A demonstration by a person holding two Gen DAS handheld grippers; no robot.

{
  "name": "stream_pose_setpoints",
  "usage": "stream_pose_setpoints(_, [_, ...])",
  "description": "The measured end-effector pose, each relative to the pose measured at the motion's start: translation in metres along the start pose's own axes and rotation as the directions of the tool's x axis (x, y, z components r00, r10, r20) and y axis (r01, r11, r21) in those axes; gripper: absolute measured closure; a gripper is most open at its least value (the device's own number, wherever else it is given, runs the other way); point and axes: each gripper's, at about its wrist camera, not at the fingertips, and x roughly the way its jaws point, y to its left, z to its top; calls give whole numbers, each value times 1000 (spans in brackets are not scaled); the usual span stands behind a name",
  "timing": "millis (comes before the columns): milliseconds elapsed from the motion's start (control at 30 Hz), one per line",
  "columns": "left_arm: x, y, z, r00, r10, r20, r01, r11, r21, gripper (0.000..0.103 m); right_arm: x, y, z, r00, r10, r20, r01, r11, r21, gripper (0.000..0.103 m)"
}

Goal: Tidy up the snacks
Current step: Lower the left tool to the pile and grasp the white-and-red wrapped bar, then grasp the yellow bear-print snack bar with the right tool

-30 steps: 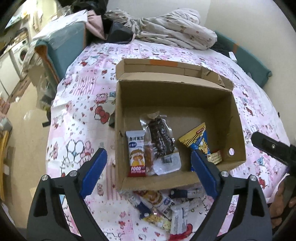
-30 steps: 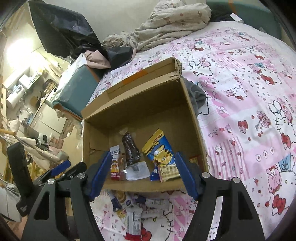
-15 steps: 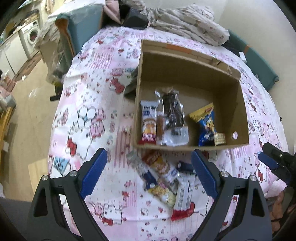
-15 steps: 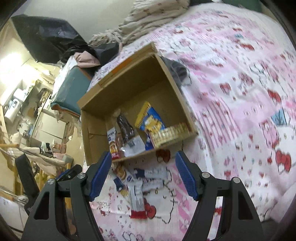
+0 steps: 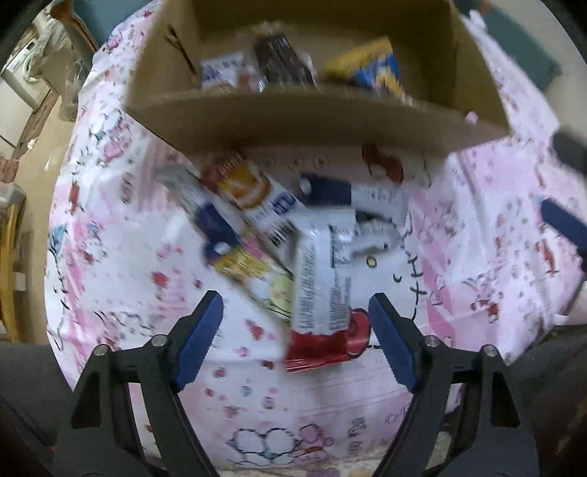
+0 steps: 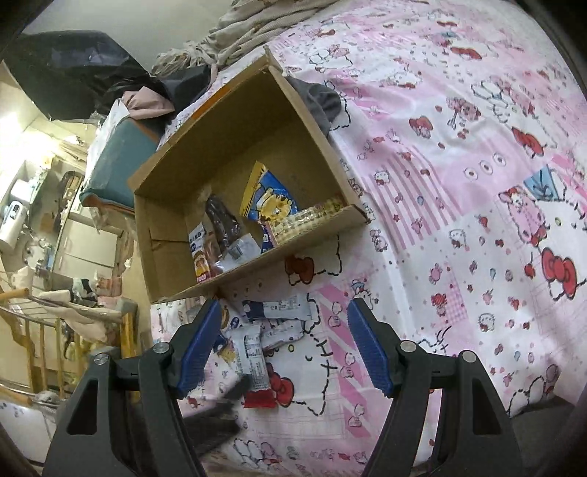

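Note:
A cardboard box (image 5: 315, 117) (image 6: 176, 172) lies open on the bed with several snack packs inside. A loose pile of snack packs lies on the sheet in front of it. A white wrapper with a red end (image 5: 323, 290) (image 6: 253, 367) is nearest. My left gripper (image 5: 297, 330) is open, low over the pile, its jaws either side of that wrapper's red end. My right gripper (image 6: 284, 341) is open and empty, above the right side of the pile. The left view is blurred.
The pink cartoon-print bed sheet (image 6: 458, 183) spreads to the right. A grey cloth (image 6: 323, 102) lies behind the box. Crumpled bedding (image 6: 256, 33) and dark bags sit at the bed's far end. A room with furniture lies off the left edge.
Both grippers have dropped and pulled back from the box toward the loose pile. The left gripper is now close over the white and red wrapper. Both stay open.

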Motion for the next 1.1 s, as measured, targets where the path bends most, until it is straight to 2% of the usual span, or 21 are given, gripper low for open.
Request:
stream_pose_setpoints(33, [4, -4, 0, 1000, 8, -8, -8, 1000, -2, 35, 0, -1, 0, 1000, 13, -4, -13, 1000, 11, 29])
stream_pose_setpoints(200, [25, -20, -1, 996, 80, -40, -79, 996, 28, 42, -7, -4, 2, 999, 41, 3, -41, 999, 20, 29])
stream_pose_setpoints(267, [29, -22, 0, 994, 97, -41, -96, 995, 39, 56, -6, -4, 3, 999, 45, -5, -45, 999, 18, 29])
stream_pose_setpoints(333, [26, -20, 1, 996, 81, -35, -80, 996, 32, 76, -2, -3, 4, 999, 33, -16, -33, 999, 11, 29])
stream_pose_setpoints(567, [-32, 9, 2, 999, -51, 1, 51, 999, 17, 76, 6, 1, 3, 997, 55, -45, -55, 998, 11, 29])
stream_pose_setpoints(700, [-61, 41, 9, 998, -52, 36, 52, 999, 1, 76, 11, 4, 1, 997, 51, -63, -50, 999, 7, 29])
stream_pose_setpoints(933, [-64, 105, 19, 997, -45, 56, 49, 996, -77, 76, 32, 4, -8, 989, 43, -140, -39, 999, 28, 29])
stream_pose_setpoints(1033, [-58, 116, 17, 997, -67, 47, 72, 990, -119, 76, 51, 8, -17, 972, 45, -230, -44, 999, 12, 29])
stream_pose_setpoints(1100, [-54, 118, 16, 997, -67, 46, 73, 987, -143, 76, 64, 18, -26, 961, 19, -277, -31, 999, -40, 29])
